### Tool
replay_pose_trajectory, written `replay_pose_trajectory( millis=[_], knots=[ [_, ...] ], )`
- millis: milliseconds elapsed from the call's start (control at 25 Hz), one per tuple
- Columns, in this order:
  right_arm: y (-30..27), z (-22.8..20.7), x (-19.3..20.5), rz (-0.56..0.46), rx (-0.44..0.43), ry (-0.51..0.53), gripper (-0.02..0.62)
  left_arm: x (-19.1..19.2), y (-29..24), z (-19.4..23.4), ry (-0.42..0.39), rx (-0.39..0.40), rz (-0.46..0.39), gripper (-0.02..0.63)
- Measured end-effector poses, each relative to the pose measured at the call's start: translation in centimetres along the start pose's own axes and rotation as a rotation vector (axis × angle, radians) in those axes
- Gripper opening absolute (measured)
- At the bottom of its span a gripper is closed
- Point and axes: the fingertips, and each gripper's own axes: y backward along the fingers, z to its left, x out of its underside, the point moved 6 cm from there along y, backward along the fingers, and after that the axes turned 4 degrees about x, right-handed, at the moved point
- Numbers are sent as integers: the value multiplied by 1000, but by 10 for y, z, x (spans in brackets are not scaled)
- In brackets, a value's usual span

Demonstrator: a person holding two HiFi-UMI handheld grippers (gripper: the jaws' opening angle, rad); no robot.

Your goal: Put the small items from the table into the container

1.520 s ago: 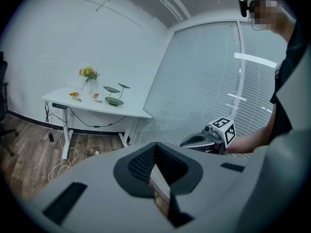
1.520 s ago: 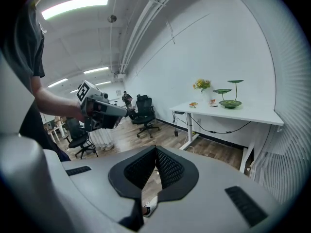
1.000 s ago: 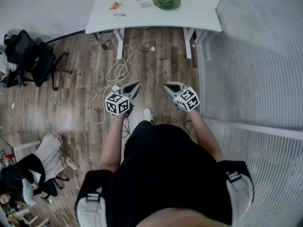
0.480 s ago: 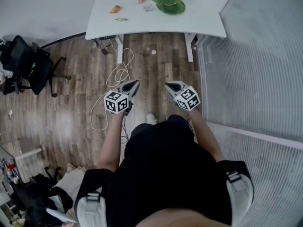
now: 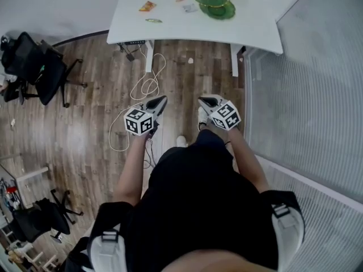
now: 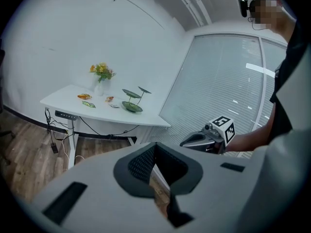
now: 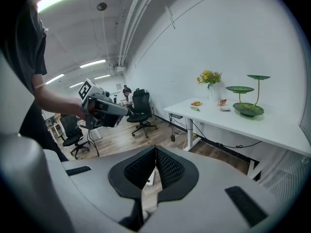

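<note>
Wooden floor [image 5: 96, 112] lies between me and the white table [image 5: 244, 30], where the small items [image 5: 148, 6] sit near the green dish [image 5: 218, 7]. My left gripper [image 5: 163, 100] and right gripper [image 5: 202, 100] are closed and empty (nothing between the pads). The loose cable [image 5: 144, 86] on my path could trip me.

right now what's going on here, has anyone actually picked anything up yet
A person stands on the wood floor, well back from the white table, with the left gripper and right gripper pointed toward it. Both have their fingers shut on nothing. The small items lie on the table beside the green tiered dish; none has been picked up yet.
</note>
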Motion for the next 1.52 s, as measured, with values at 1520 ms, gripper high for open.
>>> replay_pose_trajectory(
  millis=[1520],
  knots=[
    [-124,-207,-94,36,-226,86,25,-113,-130,120,115,-223,-95,3]
  ],
)
